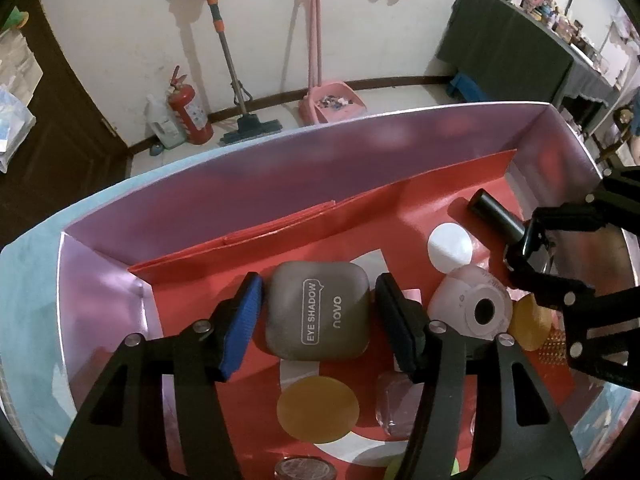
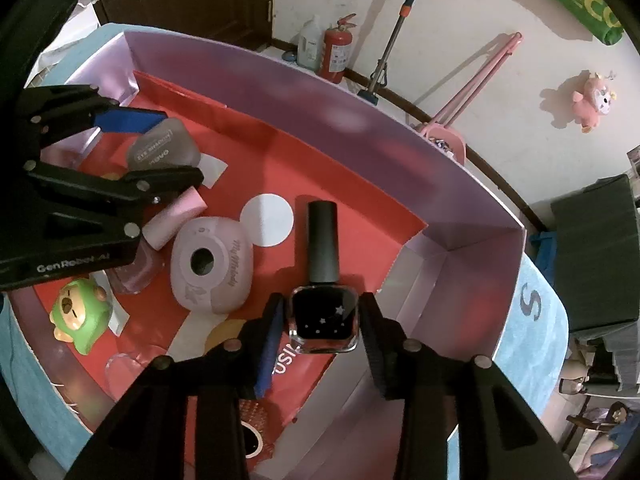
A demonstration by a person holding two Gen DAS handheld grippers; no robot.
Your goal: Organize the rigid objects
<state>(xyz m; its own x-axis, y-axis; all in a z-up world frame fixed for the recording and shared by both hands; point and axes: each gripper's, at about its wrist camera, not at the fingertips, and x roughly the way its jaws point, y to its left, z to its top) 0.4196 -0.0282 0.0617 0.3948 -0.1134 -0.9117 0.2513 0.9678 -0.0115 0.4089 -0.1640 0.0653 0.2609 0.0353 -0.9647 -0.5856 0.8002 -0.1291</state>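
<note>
A grey eye shadow case (image 1: 318, 316) lies flat on the red paper lining of a lilac box (image 1: 320, 168). My left gripper (image 1: 318, 284) straddles the case, a narrow gap showing at each pad, so it is open. A black nail polish bottle (image 2: 323, 316) with small stars lies on the lining near the box's right corner, its cap pointing away. My right gripper (image 2: 321, 300) stands around the bottle's glass body with slim gaps on both sides, open. In the left wrist view only the bottle's black cap (image 1: 496, 212) shows past the right gripper.
Between the two grippers lie a pink rounded device (image 2: 212, 268), a white disc (image 2: 268, 220) and a pink tube (image 2: 176, 216). A green bear figure (image 2: 80, 316), a yellow disc (image 1: 318, 408) and a clear bottle (image 1: 396, 404) sit nearer the front wall. The box rests on a light blue cloth (image 2: 532, 320).
</note>
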